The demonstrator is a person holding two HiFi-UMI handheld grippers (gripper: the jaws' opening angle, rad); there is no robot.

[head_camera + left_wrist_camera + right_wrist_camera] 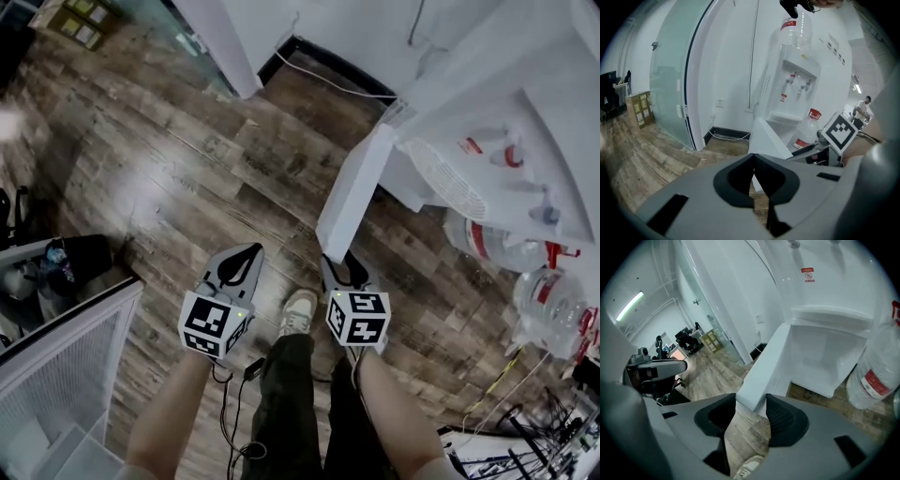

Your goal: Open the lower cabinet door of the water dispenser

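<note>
The cabinet door (352, 192) stands swung out at frame centre, its long axis running up-right from the right claw (343, 270). That claw's jaws loosely straddle the door's free edge. The left claw (244, 255), closed and empty, sits farther left.

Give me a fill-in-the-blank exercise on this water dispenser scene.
The lower cabinet door of the water dispenser stands ____.
Its free edge sits between the jaws of the ____ hand-held gripper.
The jaws of the left hand-held gripper are ____, with nothing between them.
Missing words: open; right; shut.
</note>
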